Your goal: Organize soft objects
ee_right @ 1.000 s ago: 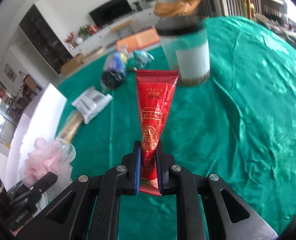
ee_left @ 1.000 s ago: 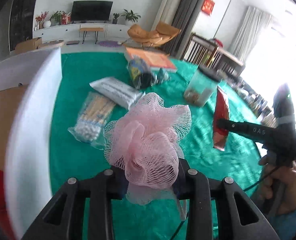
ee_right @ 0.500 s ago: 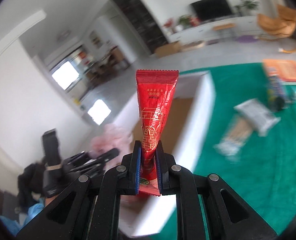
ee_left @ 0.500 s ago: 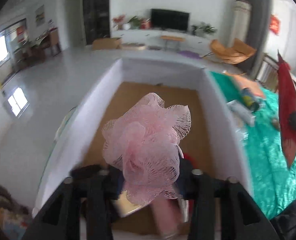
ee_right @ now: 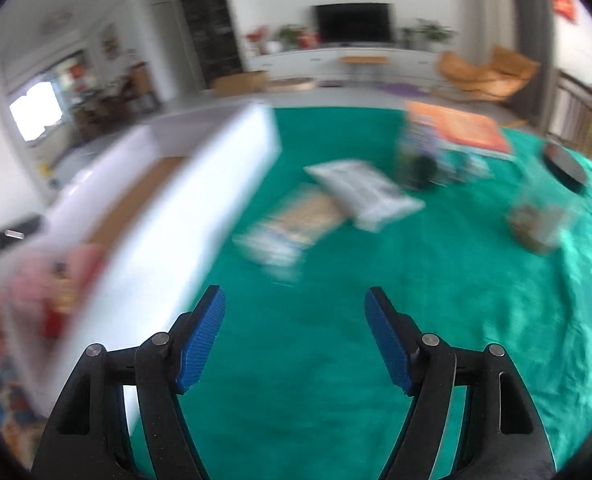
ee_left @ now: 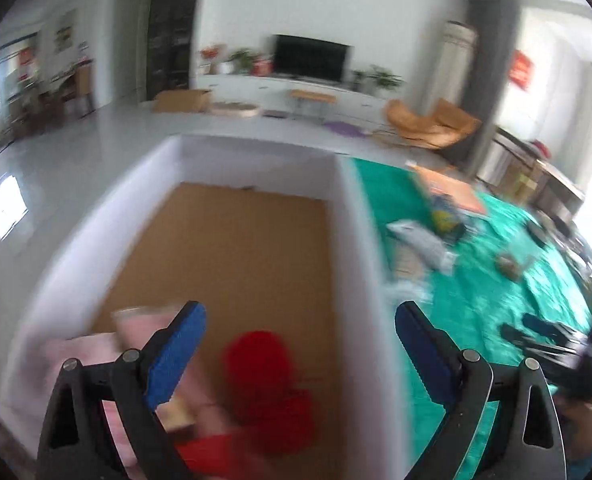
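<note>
My left gripper [ee_left: 300,344] is open and empty above the near end of a white box [ee_left: 356,240] with a brown cardboard floor. Blurred pink soft things [ee_left: 83,356] and red things [ee_left: 263,380] lie in the box below it. My right gripper [ee_right: 295,336] is open and empty over the green tablecloth [ee_right: 456,300], just right of the box [ee_right: 183,200]. Pink and red things [ee_right: 55,280] show blurred inside the box in the right wrist view. The right gripper also shows at the right edge of the left wrist view [ee_left: 544,340].
On the green cloth lie a white packet [ee_right: 364,192], a clear bag of sticks [ee_right: 291,228], a dark bag [ee_right: 420,164], an orange book [ee_right: 456,128] and a clear jar with a black lid [ee_right: 544,208]. Both views are motion-blurred.
Both grippers have opened. The pink mesh sponge has left my left gripper and the red packet has left my right gripper. The right gripper has swung back toward the table.
</note>
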The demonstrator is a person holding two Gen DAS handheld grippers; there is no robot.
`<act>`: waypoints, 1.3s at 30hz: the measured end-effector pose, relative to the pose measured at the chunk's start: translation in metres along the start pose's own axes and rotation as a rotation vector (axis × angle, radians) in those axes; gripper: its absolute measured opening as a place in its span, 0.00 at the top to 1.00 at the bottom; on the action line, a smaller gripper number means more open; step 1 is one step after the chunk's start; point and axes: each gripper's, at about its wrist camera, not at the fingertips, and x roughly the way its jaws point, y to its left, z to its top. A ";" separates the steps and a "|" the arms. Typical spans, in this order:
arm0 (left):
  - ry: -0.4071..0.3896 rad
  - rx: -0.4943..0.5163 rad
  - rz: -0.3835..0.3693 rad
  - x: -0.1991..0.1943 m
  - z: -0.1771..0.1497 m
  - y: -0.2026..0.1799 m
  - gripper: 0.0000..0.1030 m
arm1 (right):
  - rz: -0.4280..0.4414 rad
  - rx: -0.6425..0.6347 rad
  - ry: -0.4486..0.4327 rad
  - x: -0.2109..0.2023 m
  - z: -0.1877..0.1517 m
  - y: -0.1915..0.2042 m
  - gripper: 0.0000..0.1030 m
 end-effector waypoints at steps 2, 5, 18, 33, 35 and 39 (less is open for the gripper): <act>0.024 0.088 -0.103 0.006 -0.007 -0.053 0.07 | -0.132 0.044 0.035 0.014 -0.021 -0.040 0.27; 0.111 0.194 -0.236 0.028 -0.026 -0.125 0.07 | -0.235 0.118 0.077 0.023 -0.054 -0.082 0.27; 0.247 0.323 -0.202 0.167 -0.061 -0.197 0.07 | -0.411 0.306 0.044 0.008 -0.066 -0.133 0.24; 0.266 0.421 -0.167 0.184 -0.072 -0.206 0.00 | -0.404 0.302 0.048 0.000 -0.068 -0.136 0.18; 0.266 0.421 -0.168 0.184 -0.072 -0.206 0.00 | -0.404 0.302 0.048 0.000 -0.068 -0.136 0.18; 0.269 0.421 -0.164 0.184 -0.072 -0.206 0.00 | -0.404 0.302 0.048 0.000 -0.068 -0.136 0.18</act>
